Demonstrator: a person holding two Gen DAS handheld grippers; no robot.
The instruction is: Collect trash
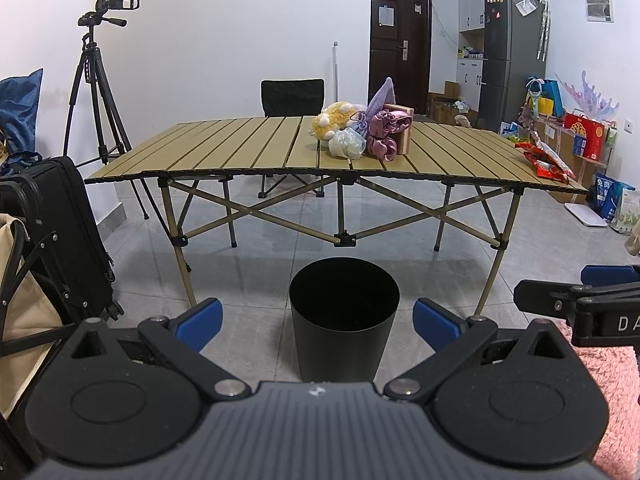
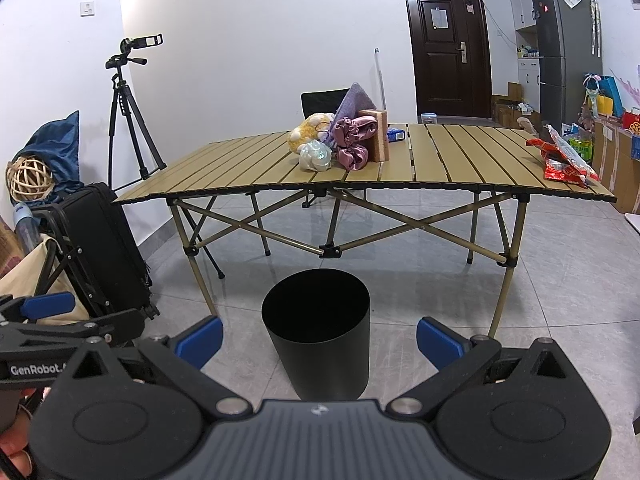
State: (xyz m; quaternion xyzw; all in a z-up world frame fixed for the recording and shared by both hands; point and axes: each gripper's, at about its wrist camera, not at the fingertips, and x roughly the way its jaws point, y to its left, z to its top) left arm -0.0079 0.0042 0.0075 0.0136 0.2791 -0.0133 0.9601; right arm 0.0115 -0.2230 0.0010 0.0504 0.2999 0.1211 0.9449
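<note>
Above the bin (image 1: 344, 320), both grippers (image 1: 318, 320) (image 2: 319, 340) are held spread and empty; wrappers (image 2: 564, 160) on the table (image 1: 240, 148) are to be reached next

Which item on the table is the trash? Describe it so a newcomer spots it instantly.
Start at the folding table with tan slats. Skip the heap of soft toys and cloth near its middle and go to the right end. The red snack wrappers lie there alone by the front corner: crinkled, shiny and printed, unlike the fabric pile.
</note>
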